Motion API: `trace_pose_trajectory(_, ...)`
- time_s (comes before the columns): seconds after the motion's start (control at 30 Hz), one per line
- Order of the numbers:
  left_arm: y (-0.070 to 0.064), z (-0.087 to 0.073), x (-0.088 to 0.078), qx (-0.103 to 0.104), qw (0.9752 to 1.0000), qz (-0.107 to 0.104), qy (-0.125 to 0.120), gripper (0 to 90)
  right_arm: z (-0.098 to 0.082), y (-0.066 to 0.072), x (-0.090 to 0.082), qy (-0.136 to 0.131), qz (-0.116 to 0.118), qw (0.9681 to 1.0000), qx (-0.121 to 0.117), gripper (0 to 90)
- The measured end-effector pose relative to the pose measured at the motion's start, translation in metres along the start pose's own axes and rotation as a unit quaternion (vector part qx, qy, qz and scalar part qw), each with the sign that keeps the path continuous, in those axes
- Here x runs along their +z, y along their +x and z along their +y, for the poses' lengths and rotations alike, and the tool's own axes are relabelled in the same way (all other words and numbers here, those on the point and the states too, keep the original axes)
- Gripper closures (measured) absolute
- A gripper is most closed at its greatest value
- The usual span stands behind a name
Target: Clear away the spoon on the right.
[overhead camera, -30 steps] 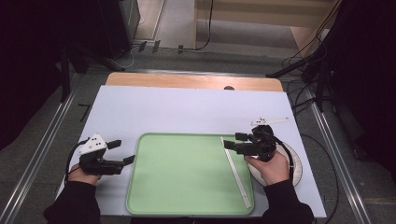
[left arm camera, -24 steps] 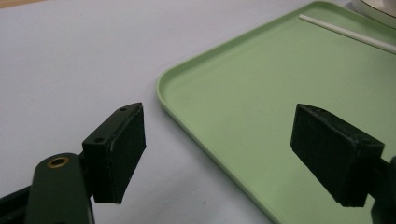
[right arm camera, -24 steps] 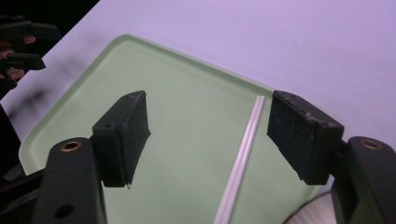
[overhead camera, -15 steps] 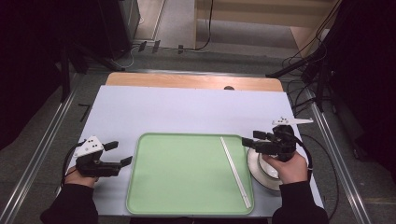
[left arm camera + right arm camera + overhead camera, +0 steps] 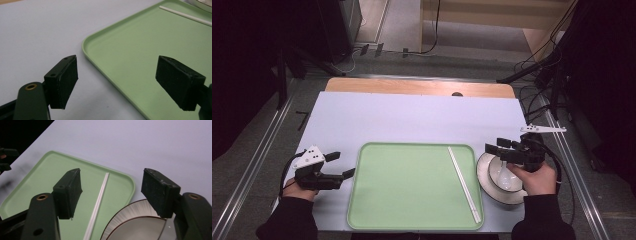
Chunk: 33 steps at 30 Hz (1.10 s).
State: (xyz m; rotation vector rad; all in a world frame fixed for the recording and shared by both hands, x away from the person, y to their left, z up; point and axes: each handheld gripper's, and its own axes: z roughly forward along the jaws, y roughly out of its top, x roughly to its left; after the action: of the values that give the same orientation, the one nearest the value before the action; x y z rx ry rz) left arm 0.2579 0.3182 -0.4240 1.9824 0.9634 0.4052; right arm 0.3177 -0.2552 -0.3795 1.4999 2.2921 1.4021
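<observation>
Right tongs (image 5: 495, 150) now over bowl (image 5: 492, 180)

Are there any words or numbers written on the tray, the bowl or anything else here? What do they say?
None: no words, numbers or signs can be read in these pictures.
The green tray is plain.
The white stick lying on it has no print.
The bowl has only ribbed lines and a dark rim, no writing.
The table is blank.
The left gripper and right gripper carry no label.

Open jaws frame the green tray (image 5: 150, 50) holding a white stick (image 5: 185, 15).
</observation>
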Motion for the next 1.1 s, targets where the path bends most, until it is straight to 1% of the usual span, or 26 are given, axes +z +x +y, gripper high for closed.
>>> trace_pose_trajectory(0.3,0.000,0.000,0.000,0.001,1.0000,0.001,0.001,18.1,0.000,-0.017,-0.015,-0.011,-0.019,0.9997,0.011,33.8)
trace_pose_trajectory(0.4,-0.001,0.001,0.001,0.004,1.0000,0.000,0.002,18.1,-0.001,-0.024,-0.017,-0.009,-0.029,0.9994,0.015,34.0)
trace_pose_trajectory(0.47,-0.001,0.001,0.001,0.004,1.0000,0.000,0.001,18.0,-0.003,-0.030,-0.018,-0.009,-0.030,0.9993,0.020,34.6)
trace_pose_trajectory(0.6,-0.001,0.001,0.001,0.004,1.0000,-0.001,0.000,18.1,-0.008,-0.043,-0.016,-0.009,-0.030,0.9988,0.038,36.4)
trace_pose_trajectory(0.7,-0.002,0.001,0.001,0.004,1.0000,0.000,0.000,18.1,-0.013,-0.052,-0.013,-0.004,-0.036,0.9982,0.047,37.4)
trace_pose_trajectory(0.77,-0.002,0.001,0.001,0.004,1.0000,0.000,-0.001,18.0,-0.016,-0.056,-0.010,0.000,-0.039,0.9982,0.047,38.9)
trace_pose_trajectory(0.97,-0.002,0.001,0.001,0.005,1.0000,0.000,0.000,18.1,-0.020,-0.062,-0.003,0.011,-0.033,0.9981,0.051,45.9)
trace_pose_trajectory(1.03,-0.002,0.001,0.001,0.005,1.0000,0.000,0.000,18.1,-0.021,-0.062,0.000,0.016,-0.031,0.9980,0.051,48.3)
trace_pose_trajectory(1.1,-0.002,0.001,0.001,0.005,1.0000,0.000,0.000,18.1,-0.020,-0.061,0.003,0.022,-0.034,0.9981,0.047,50.3)
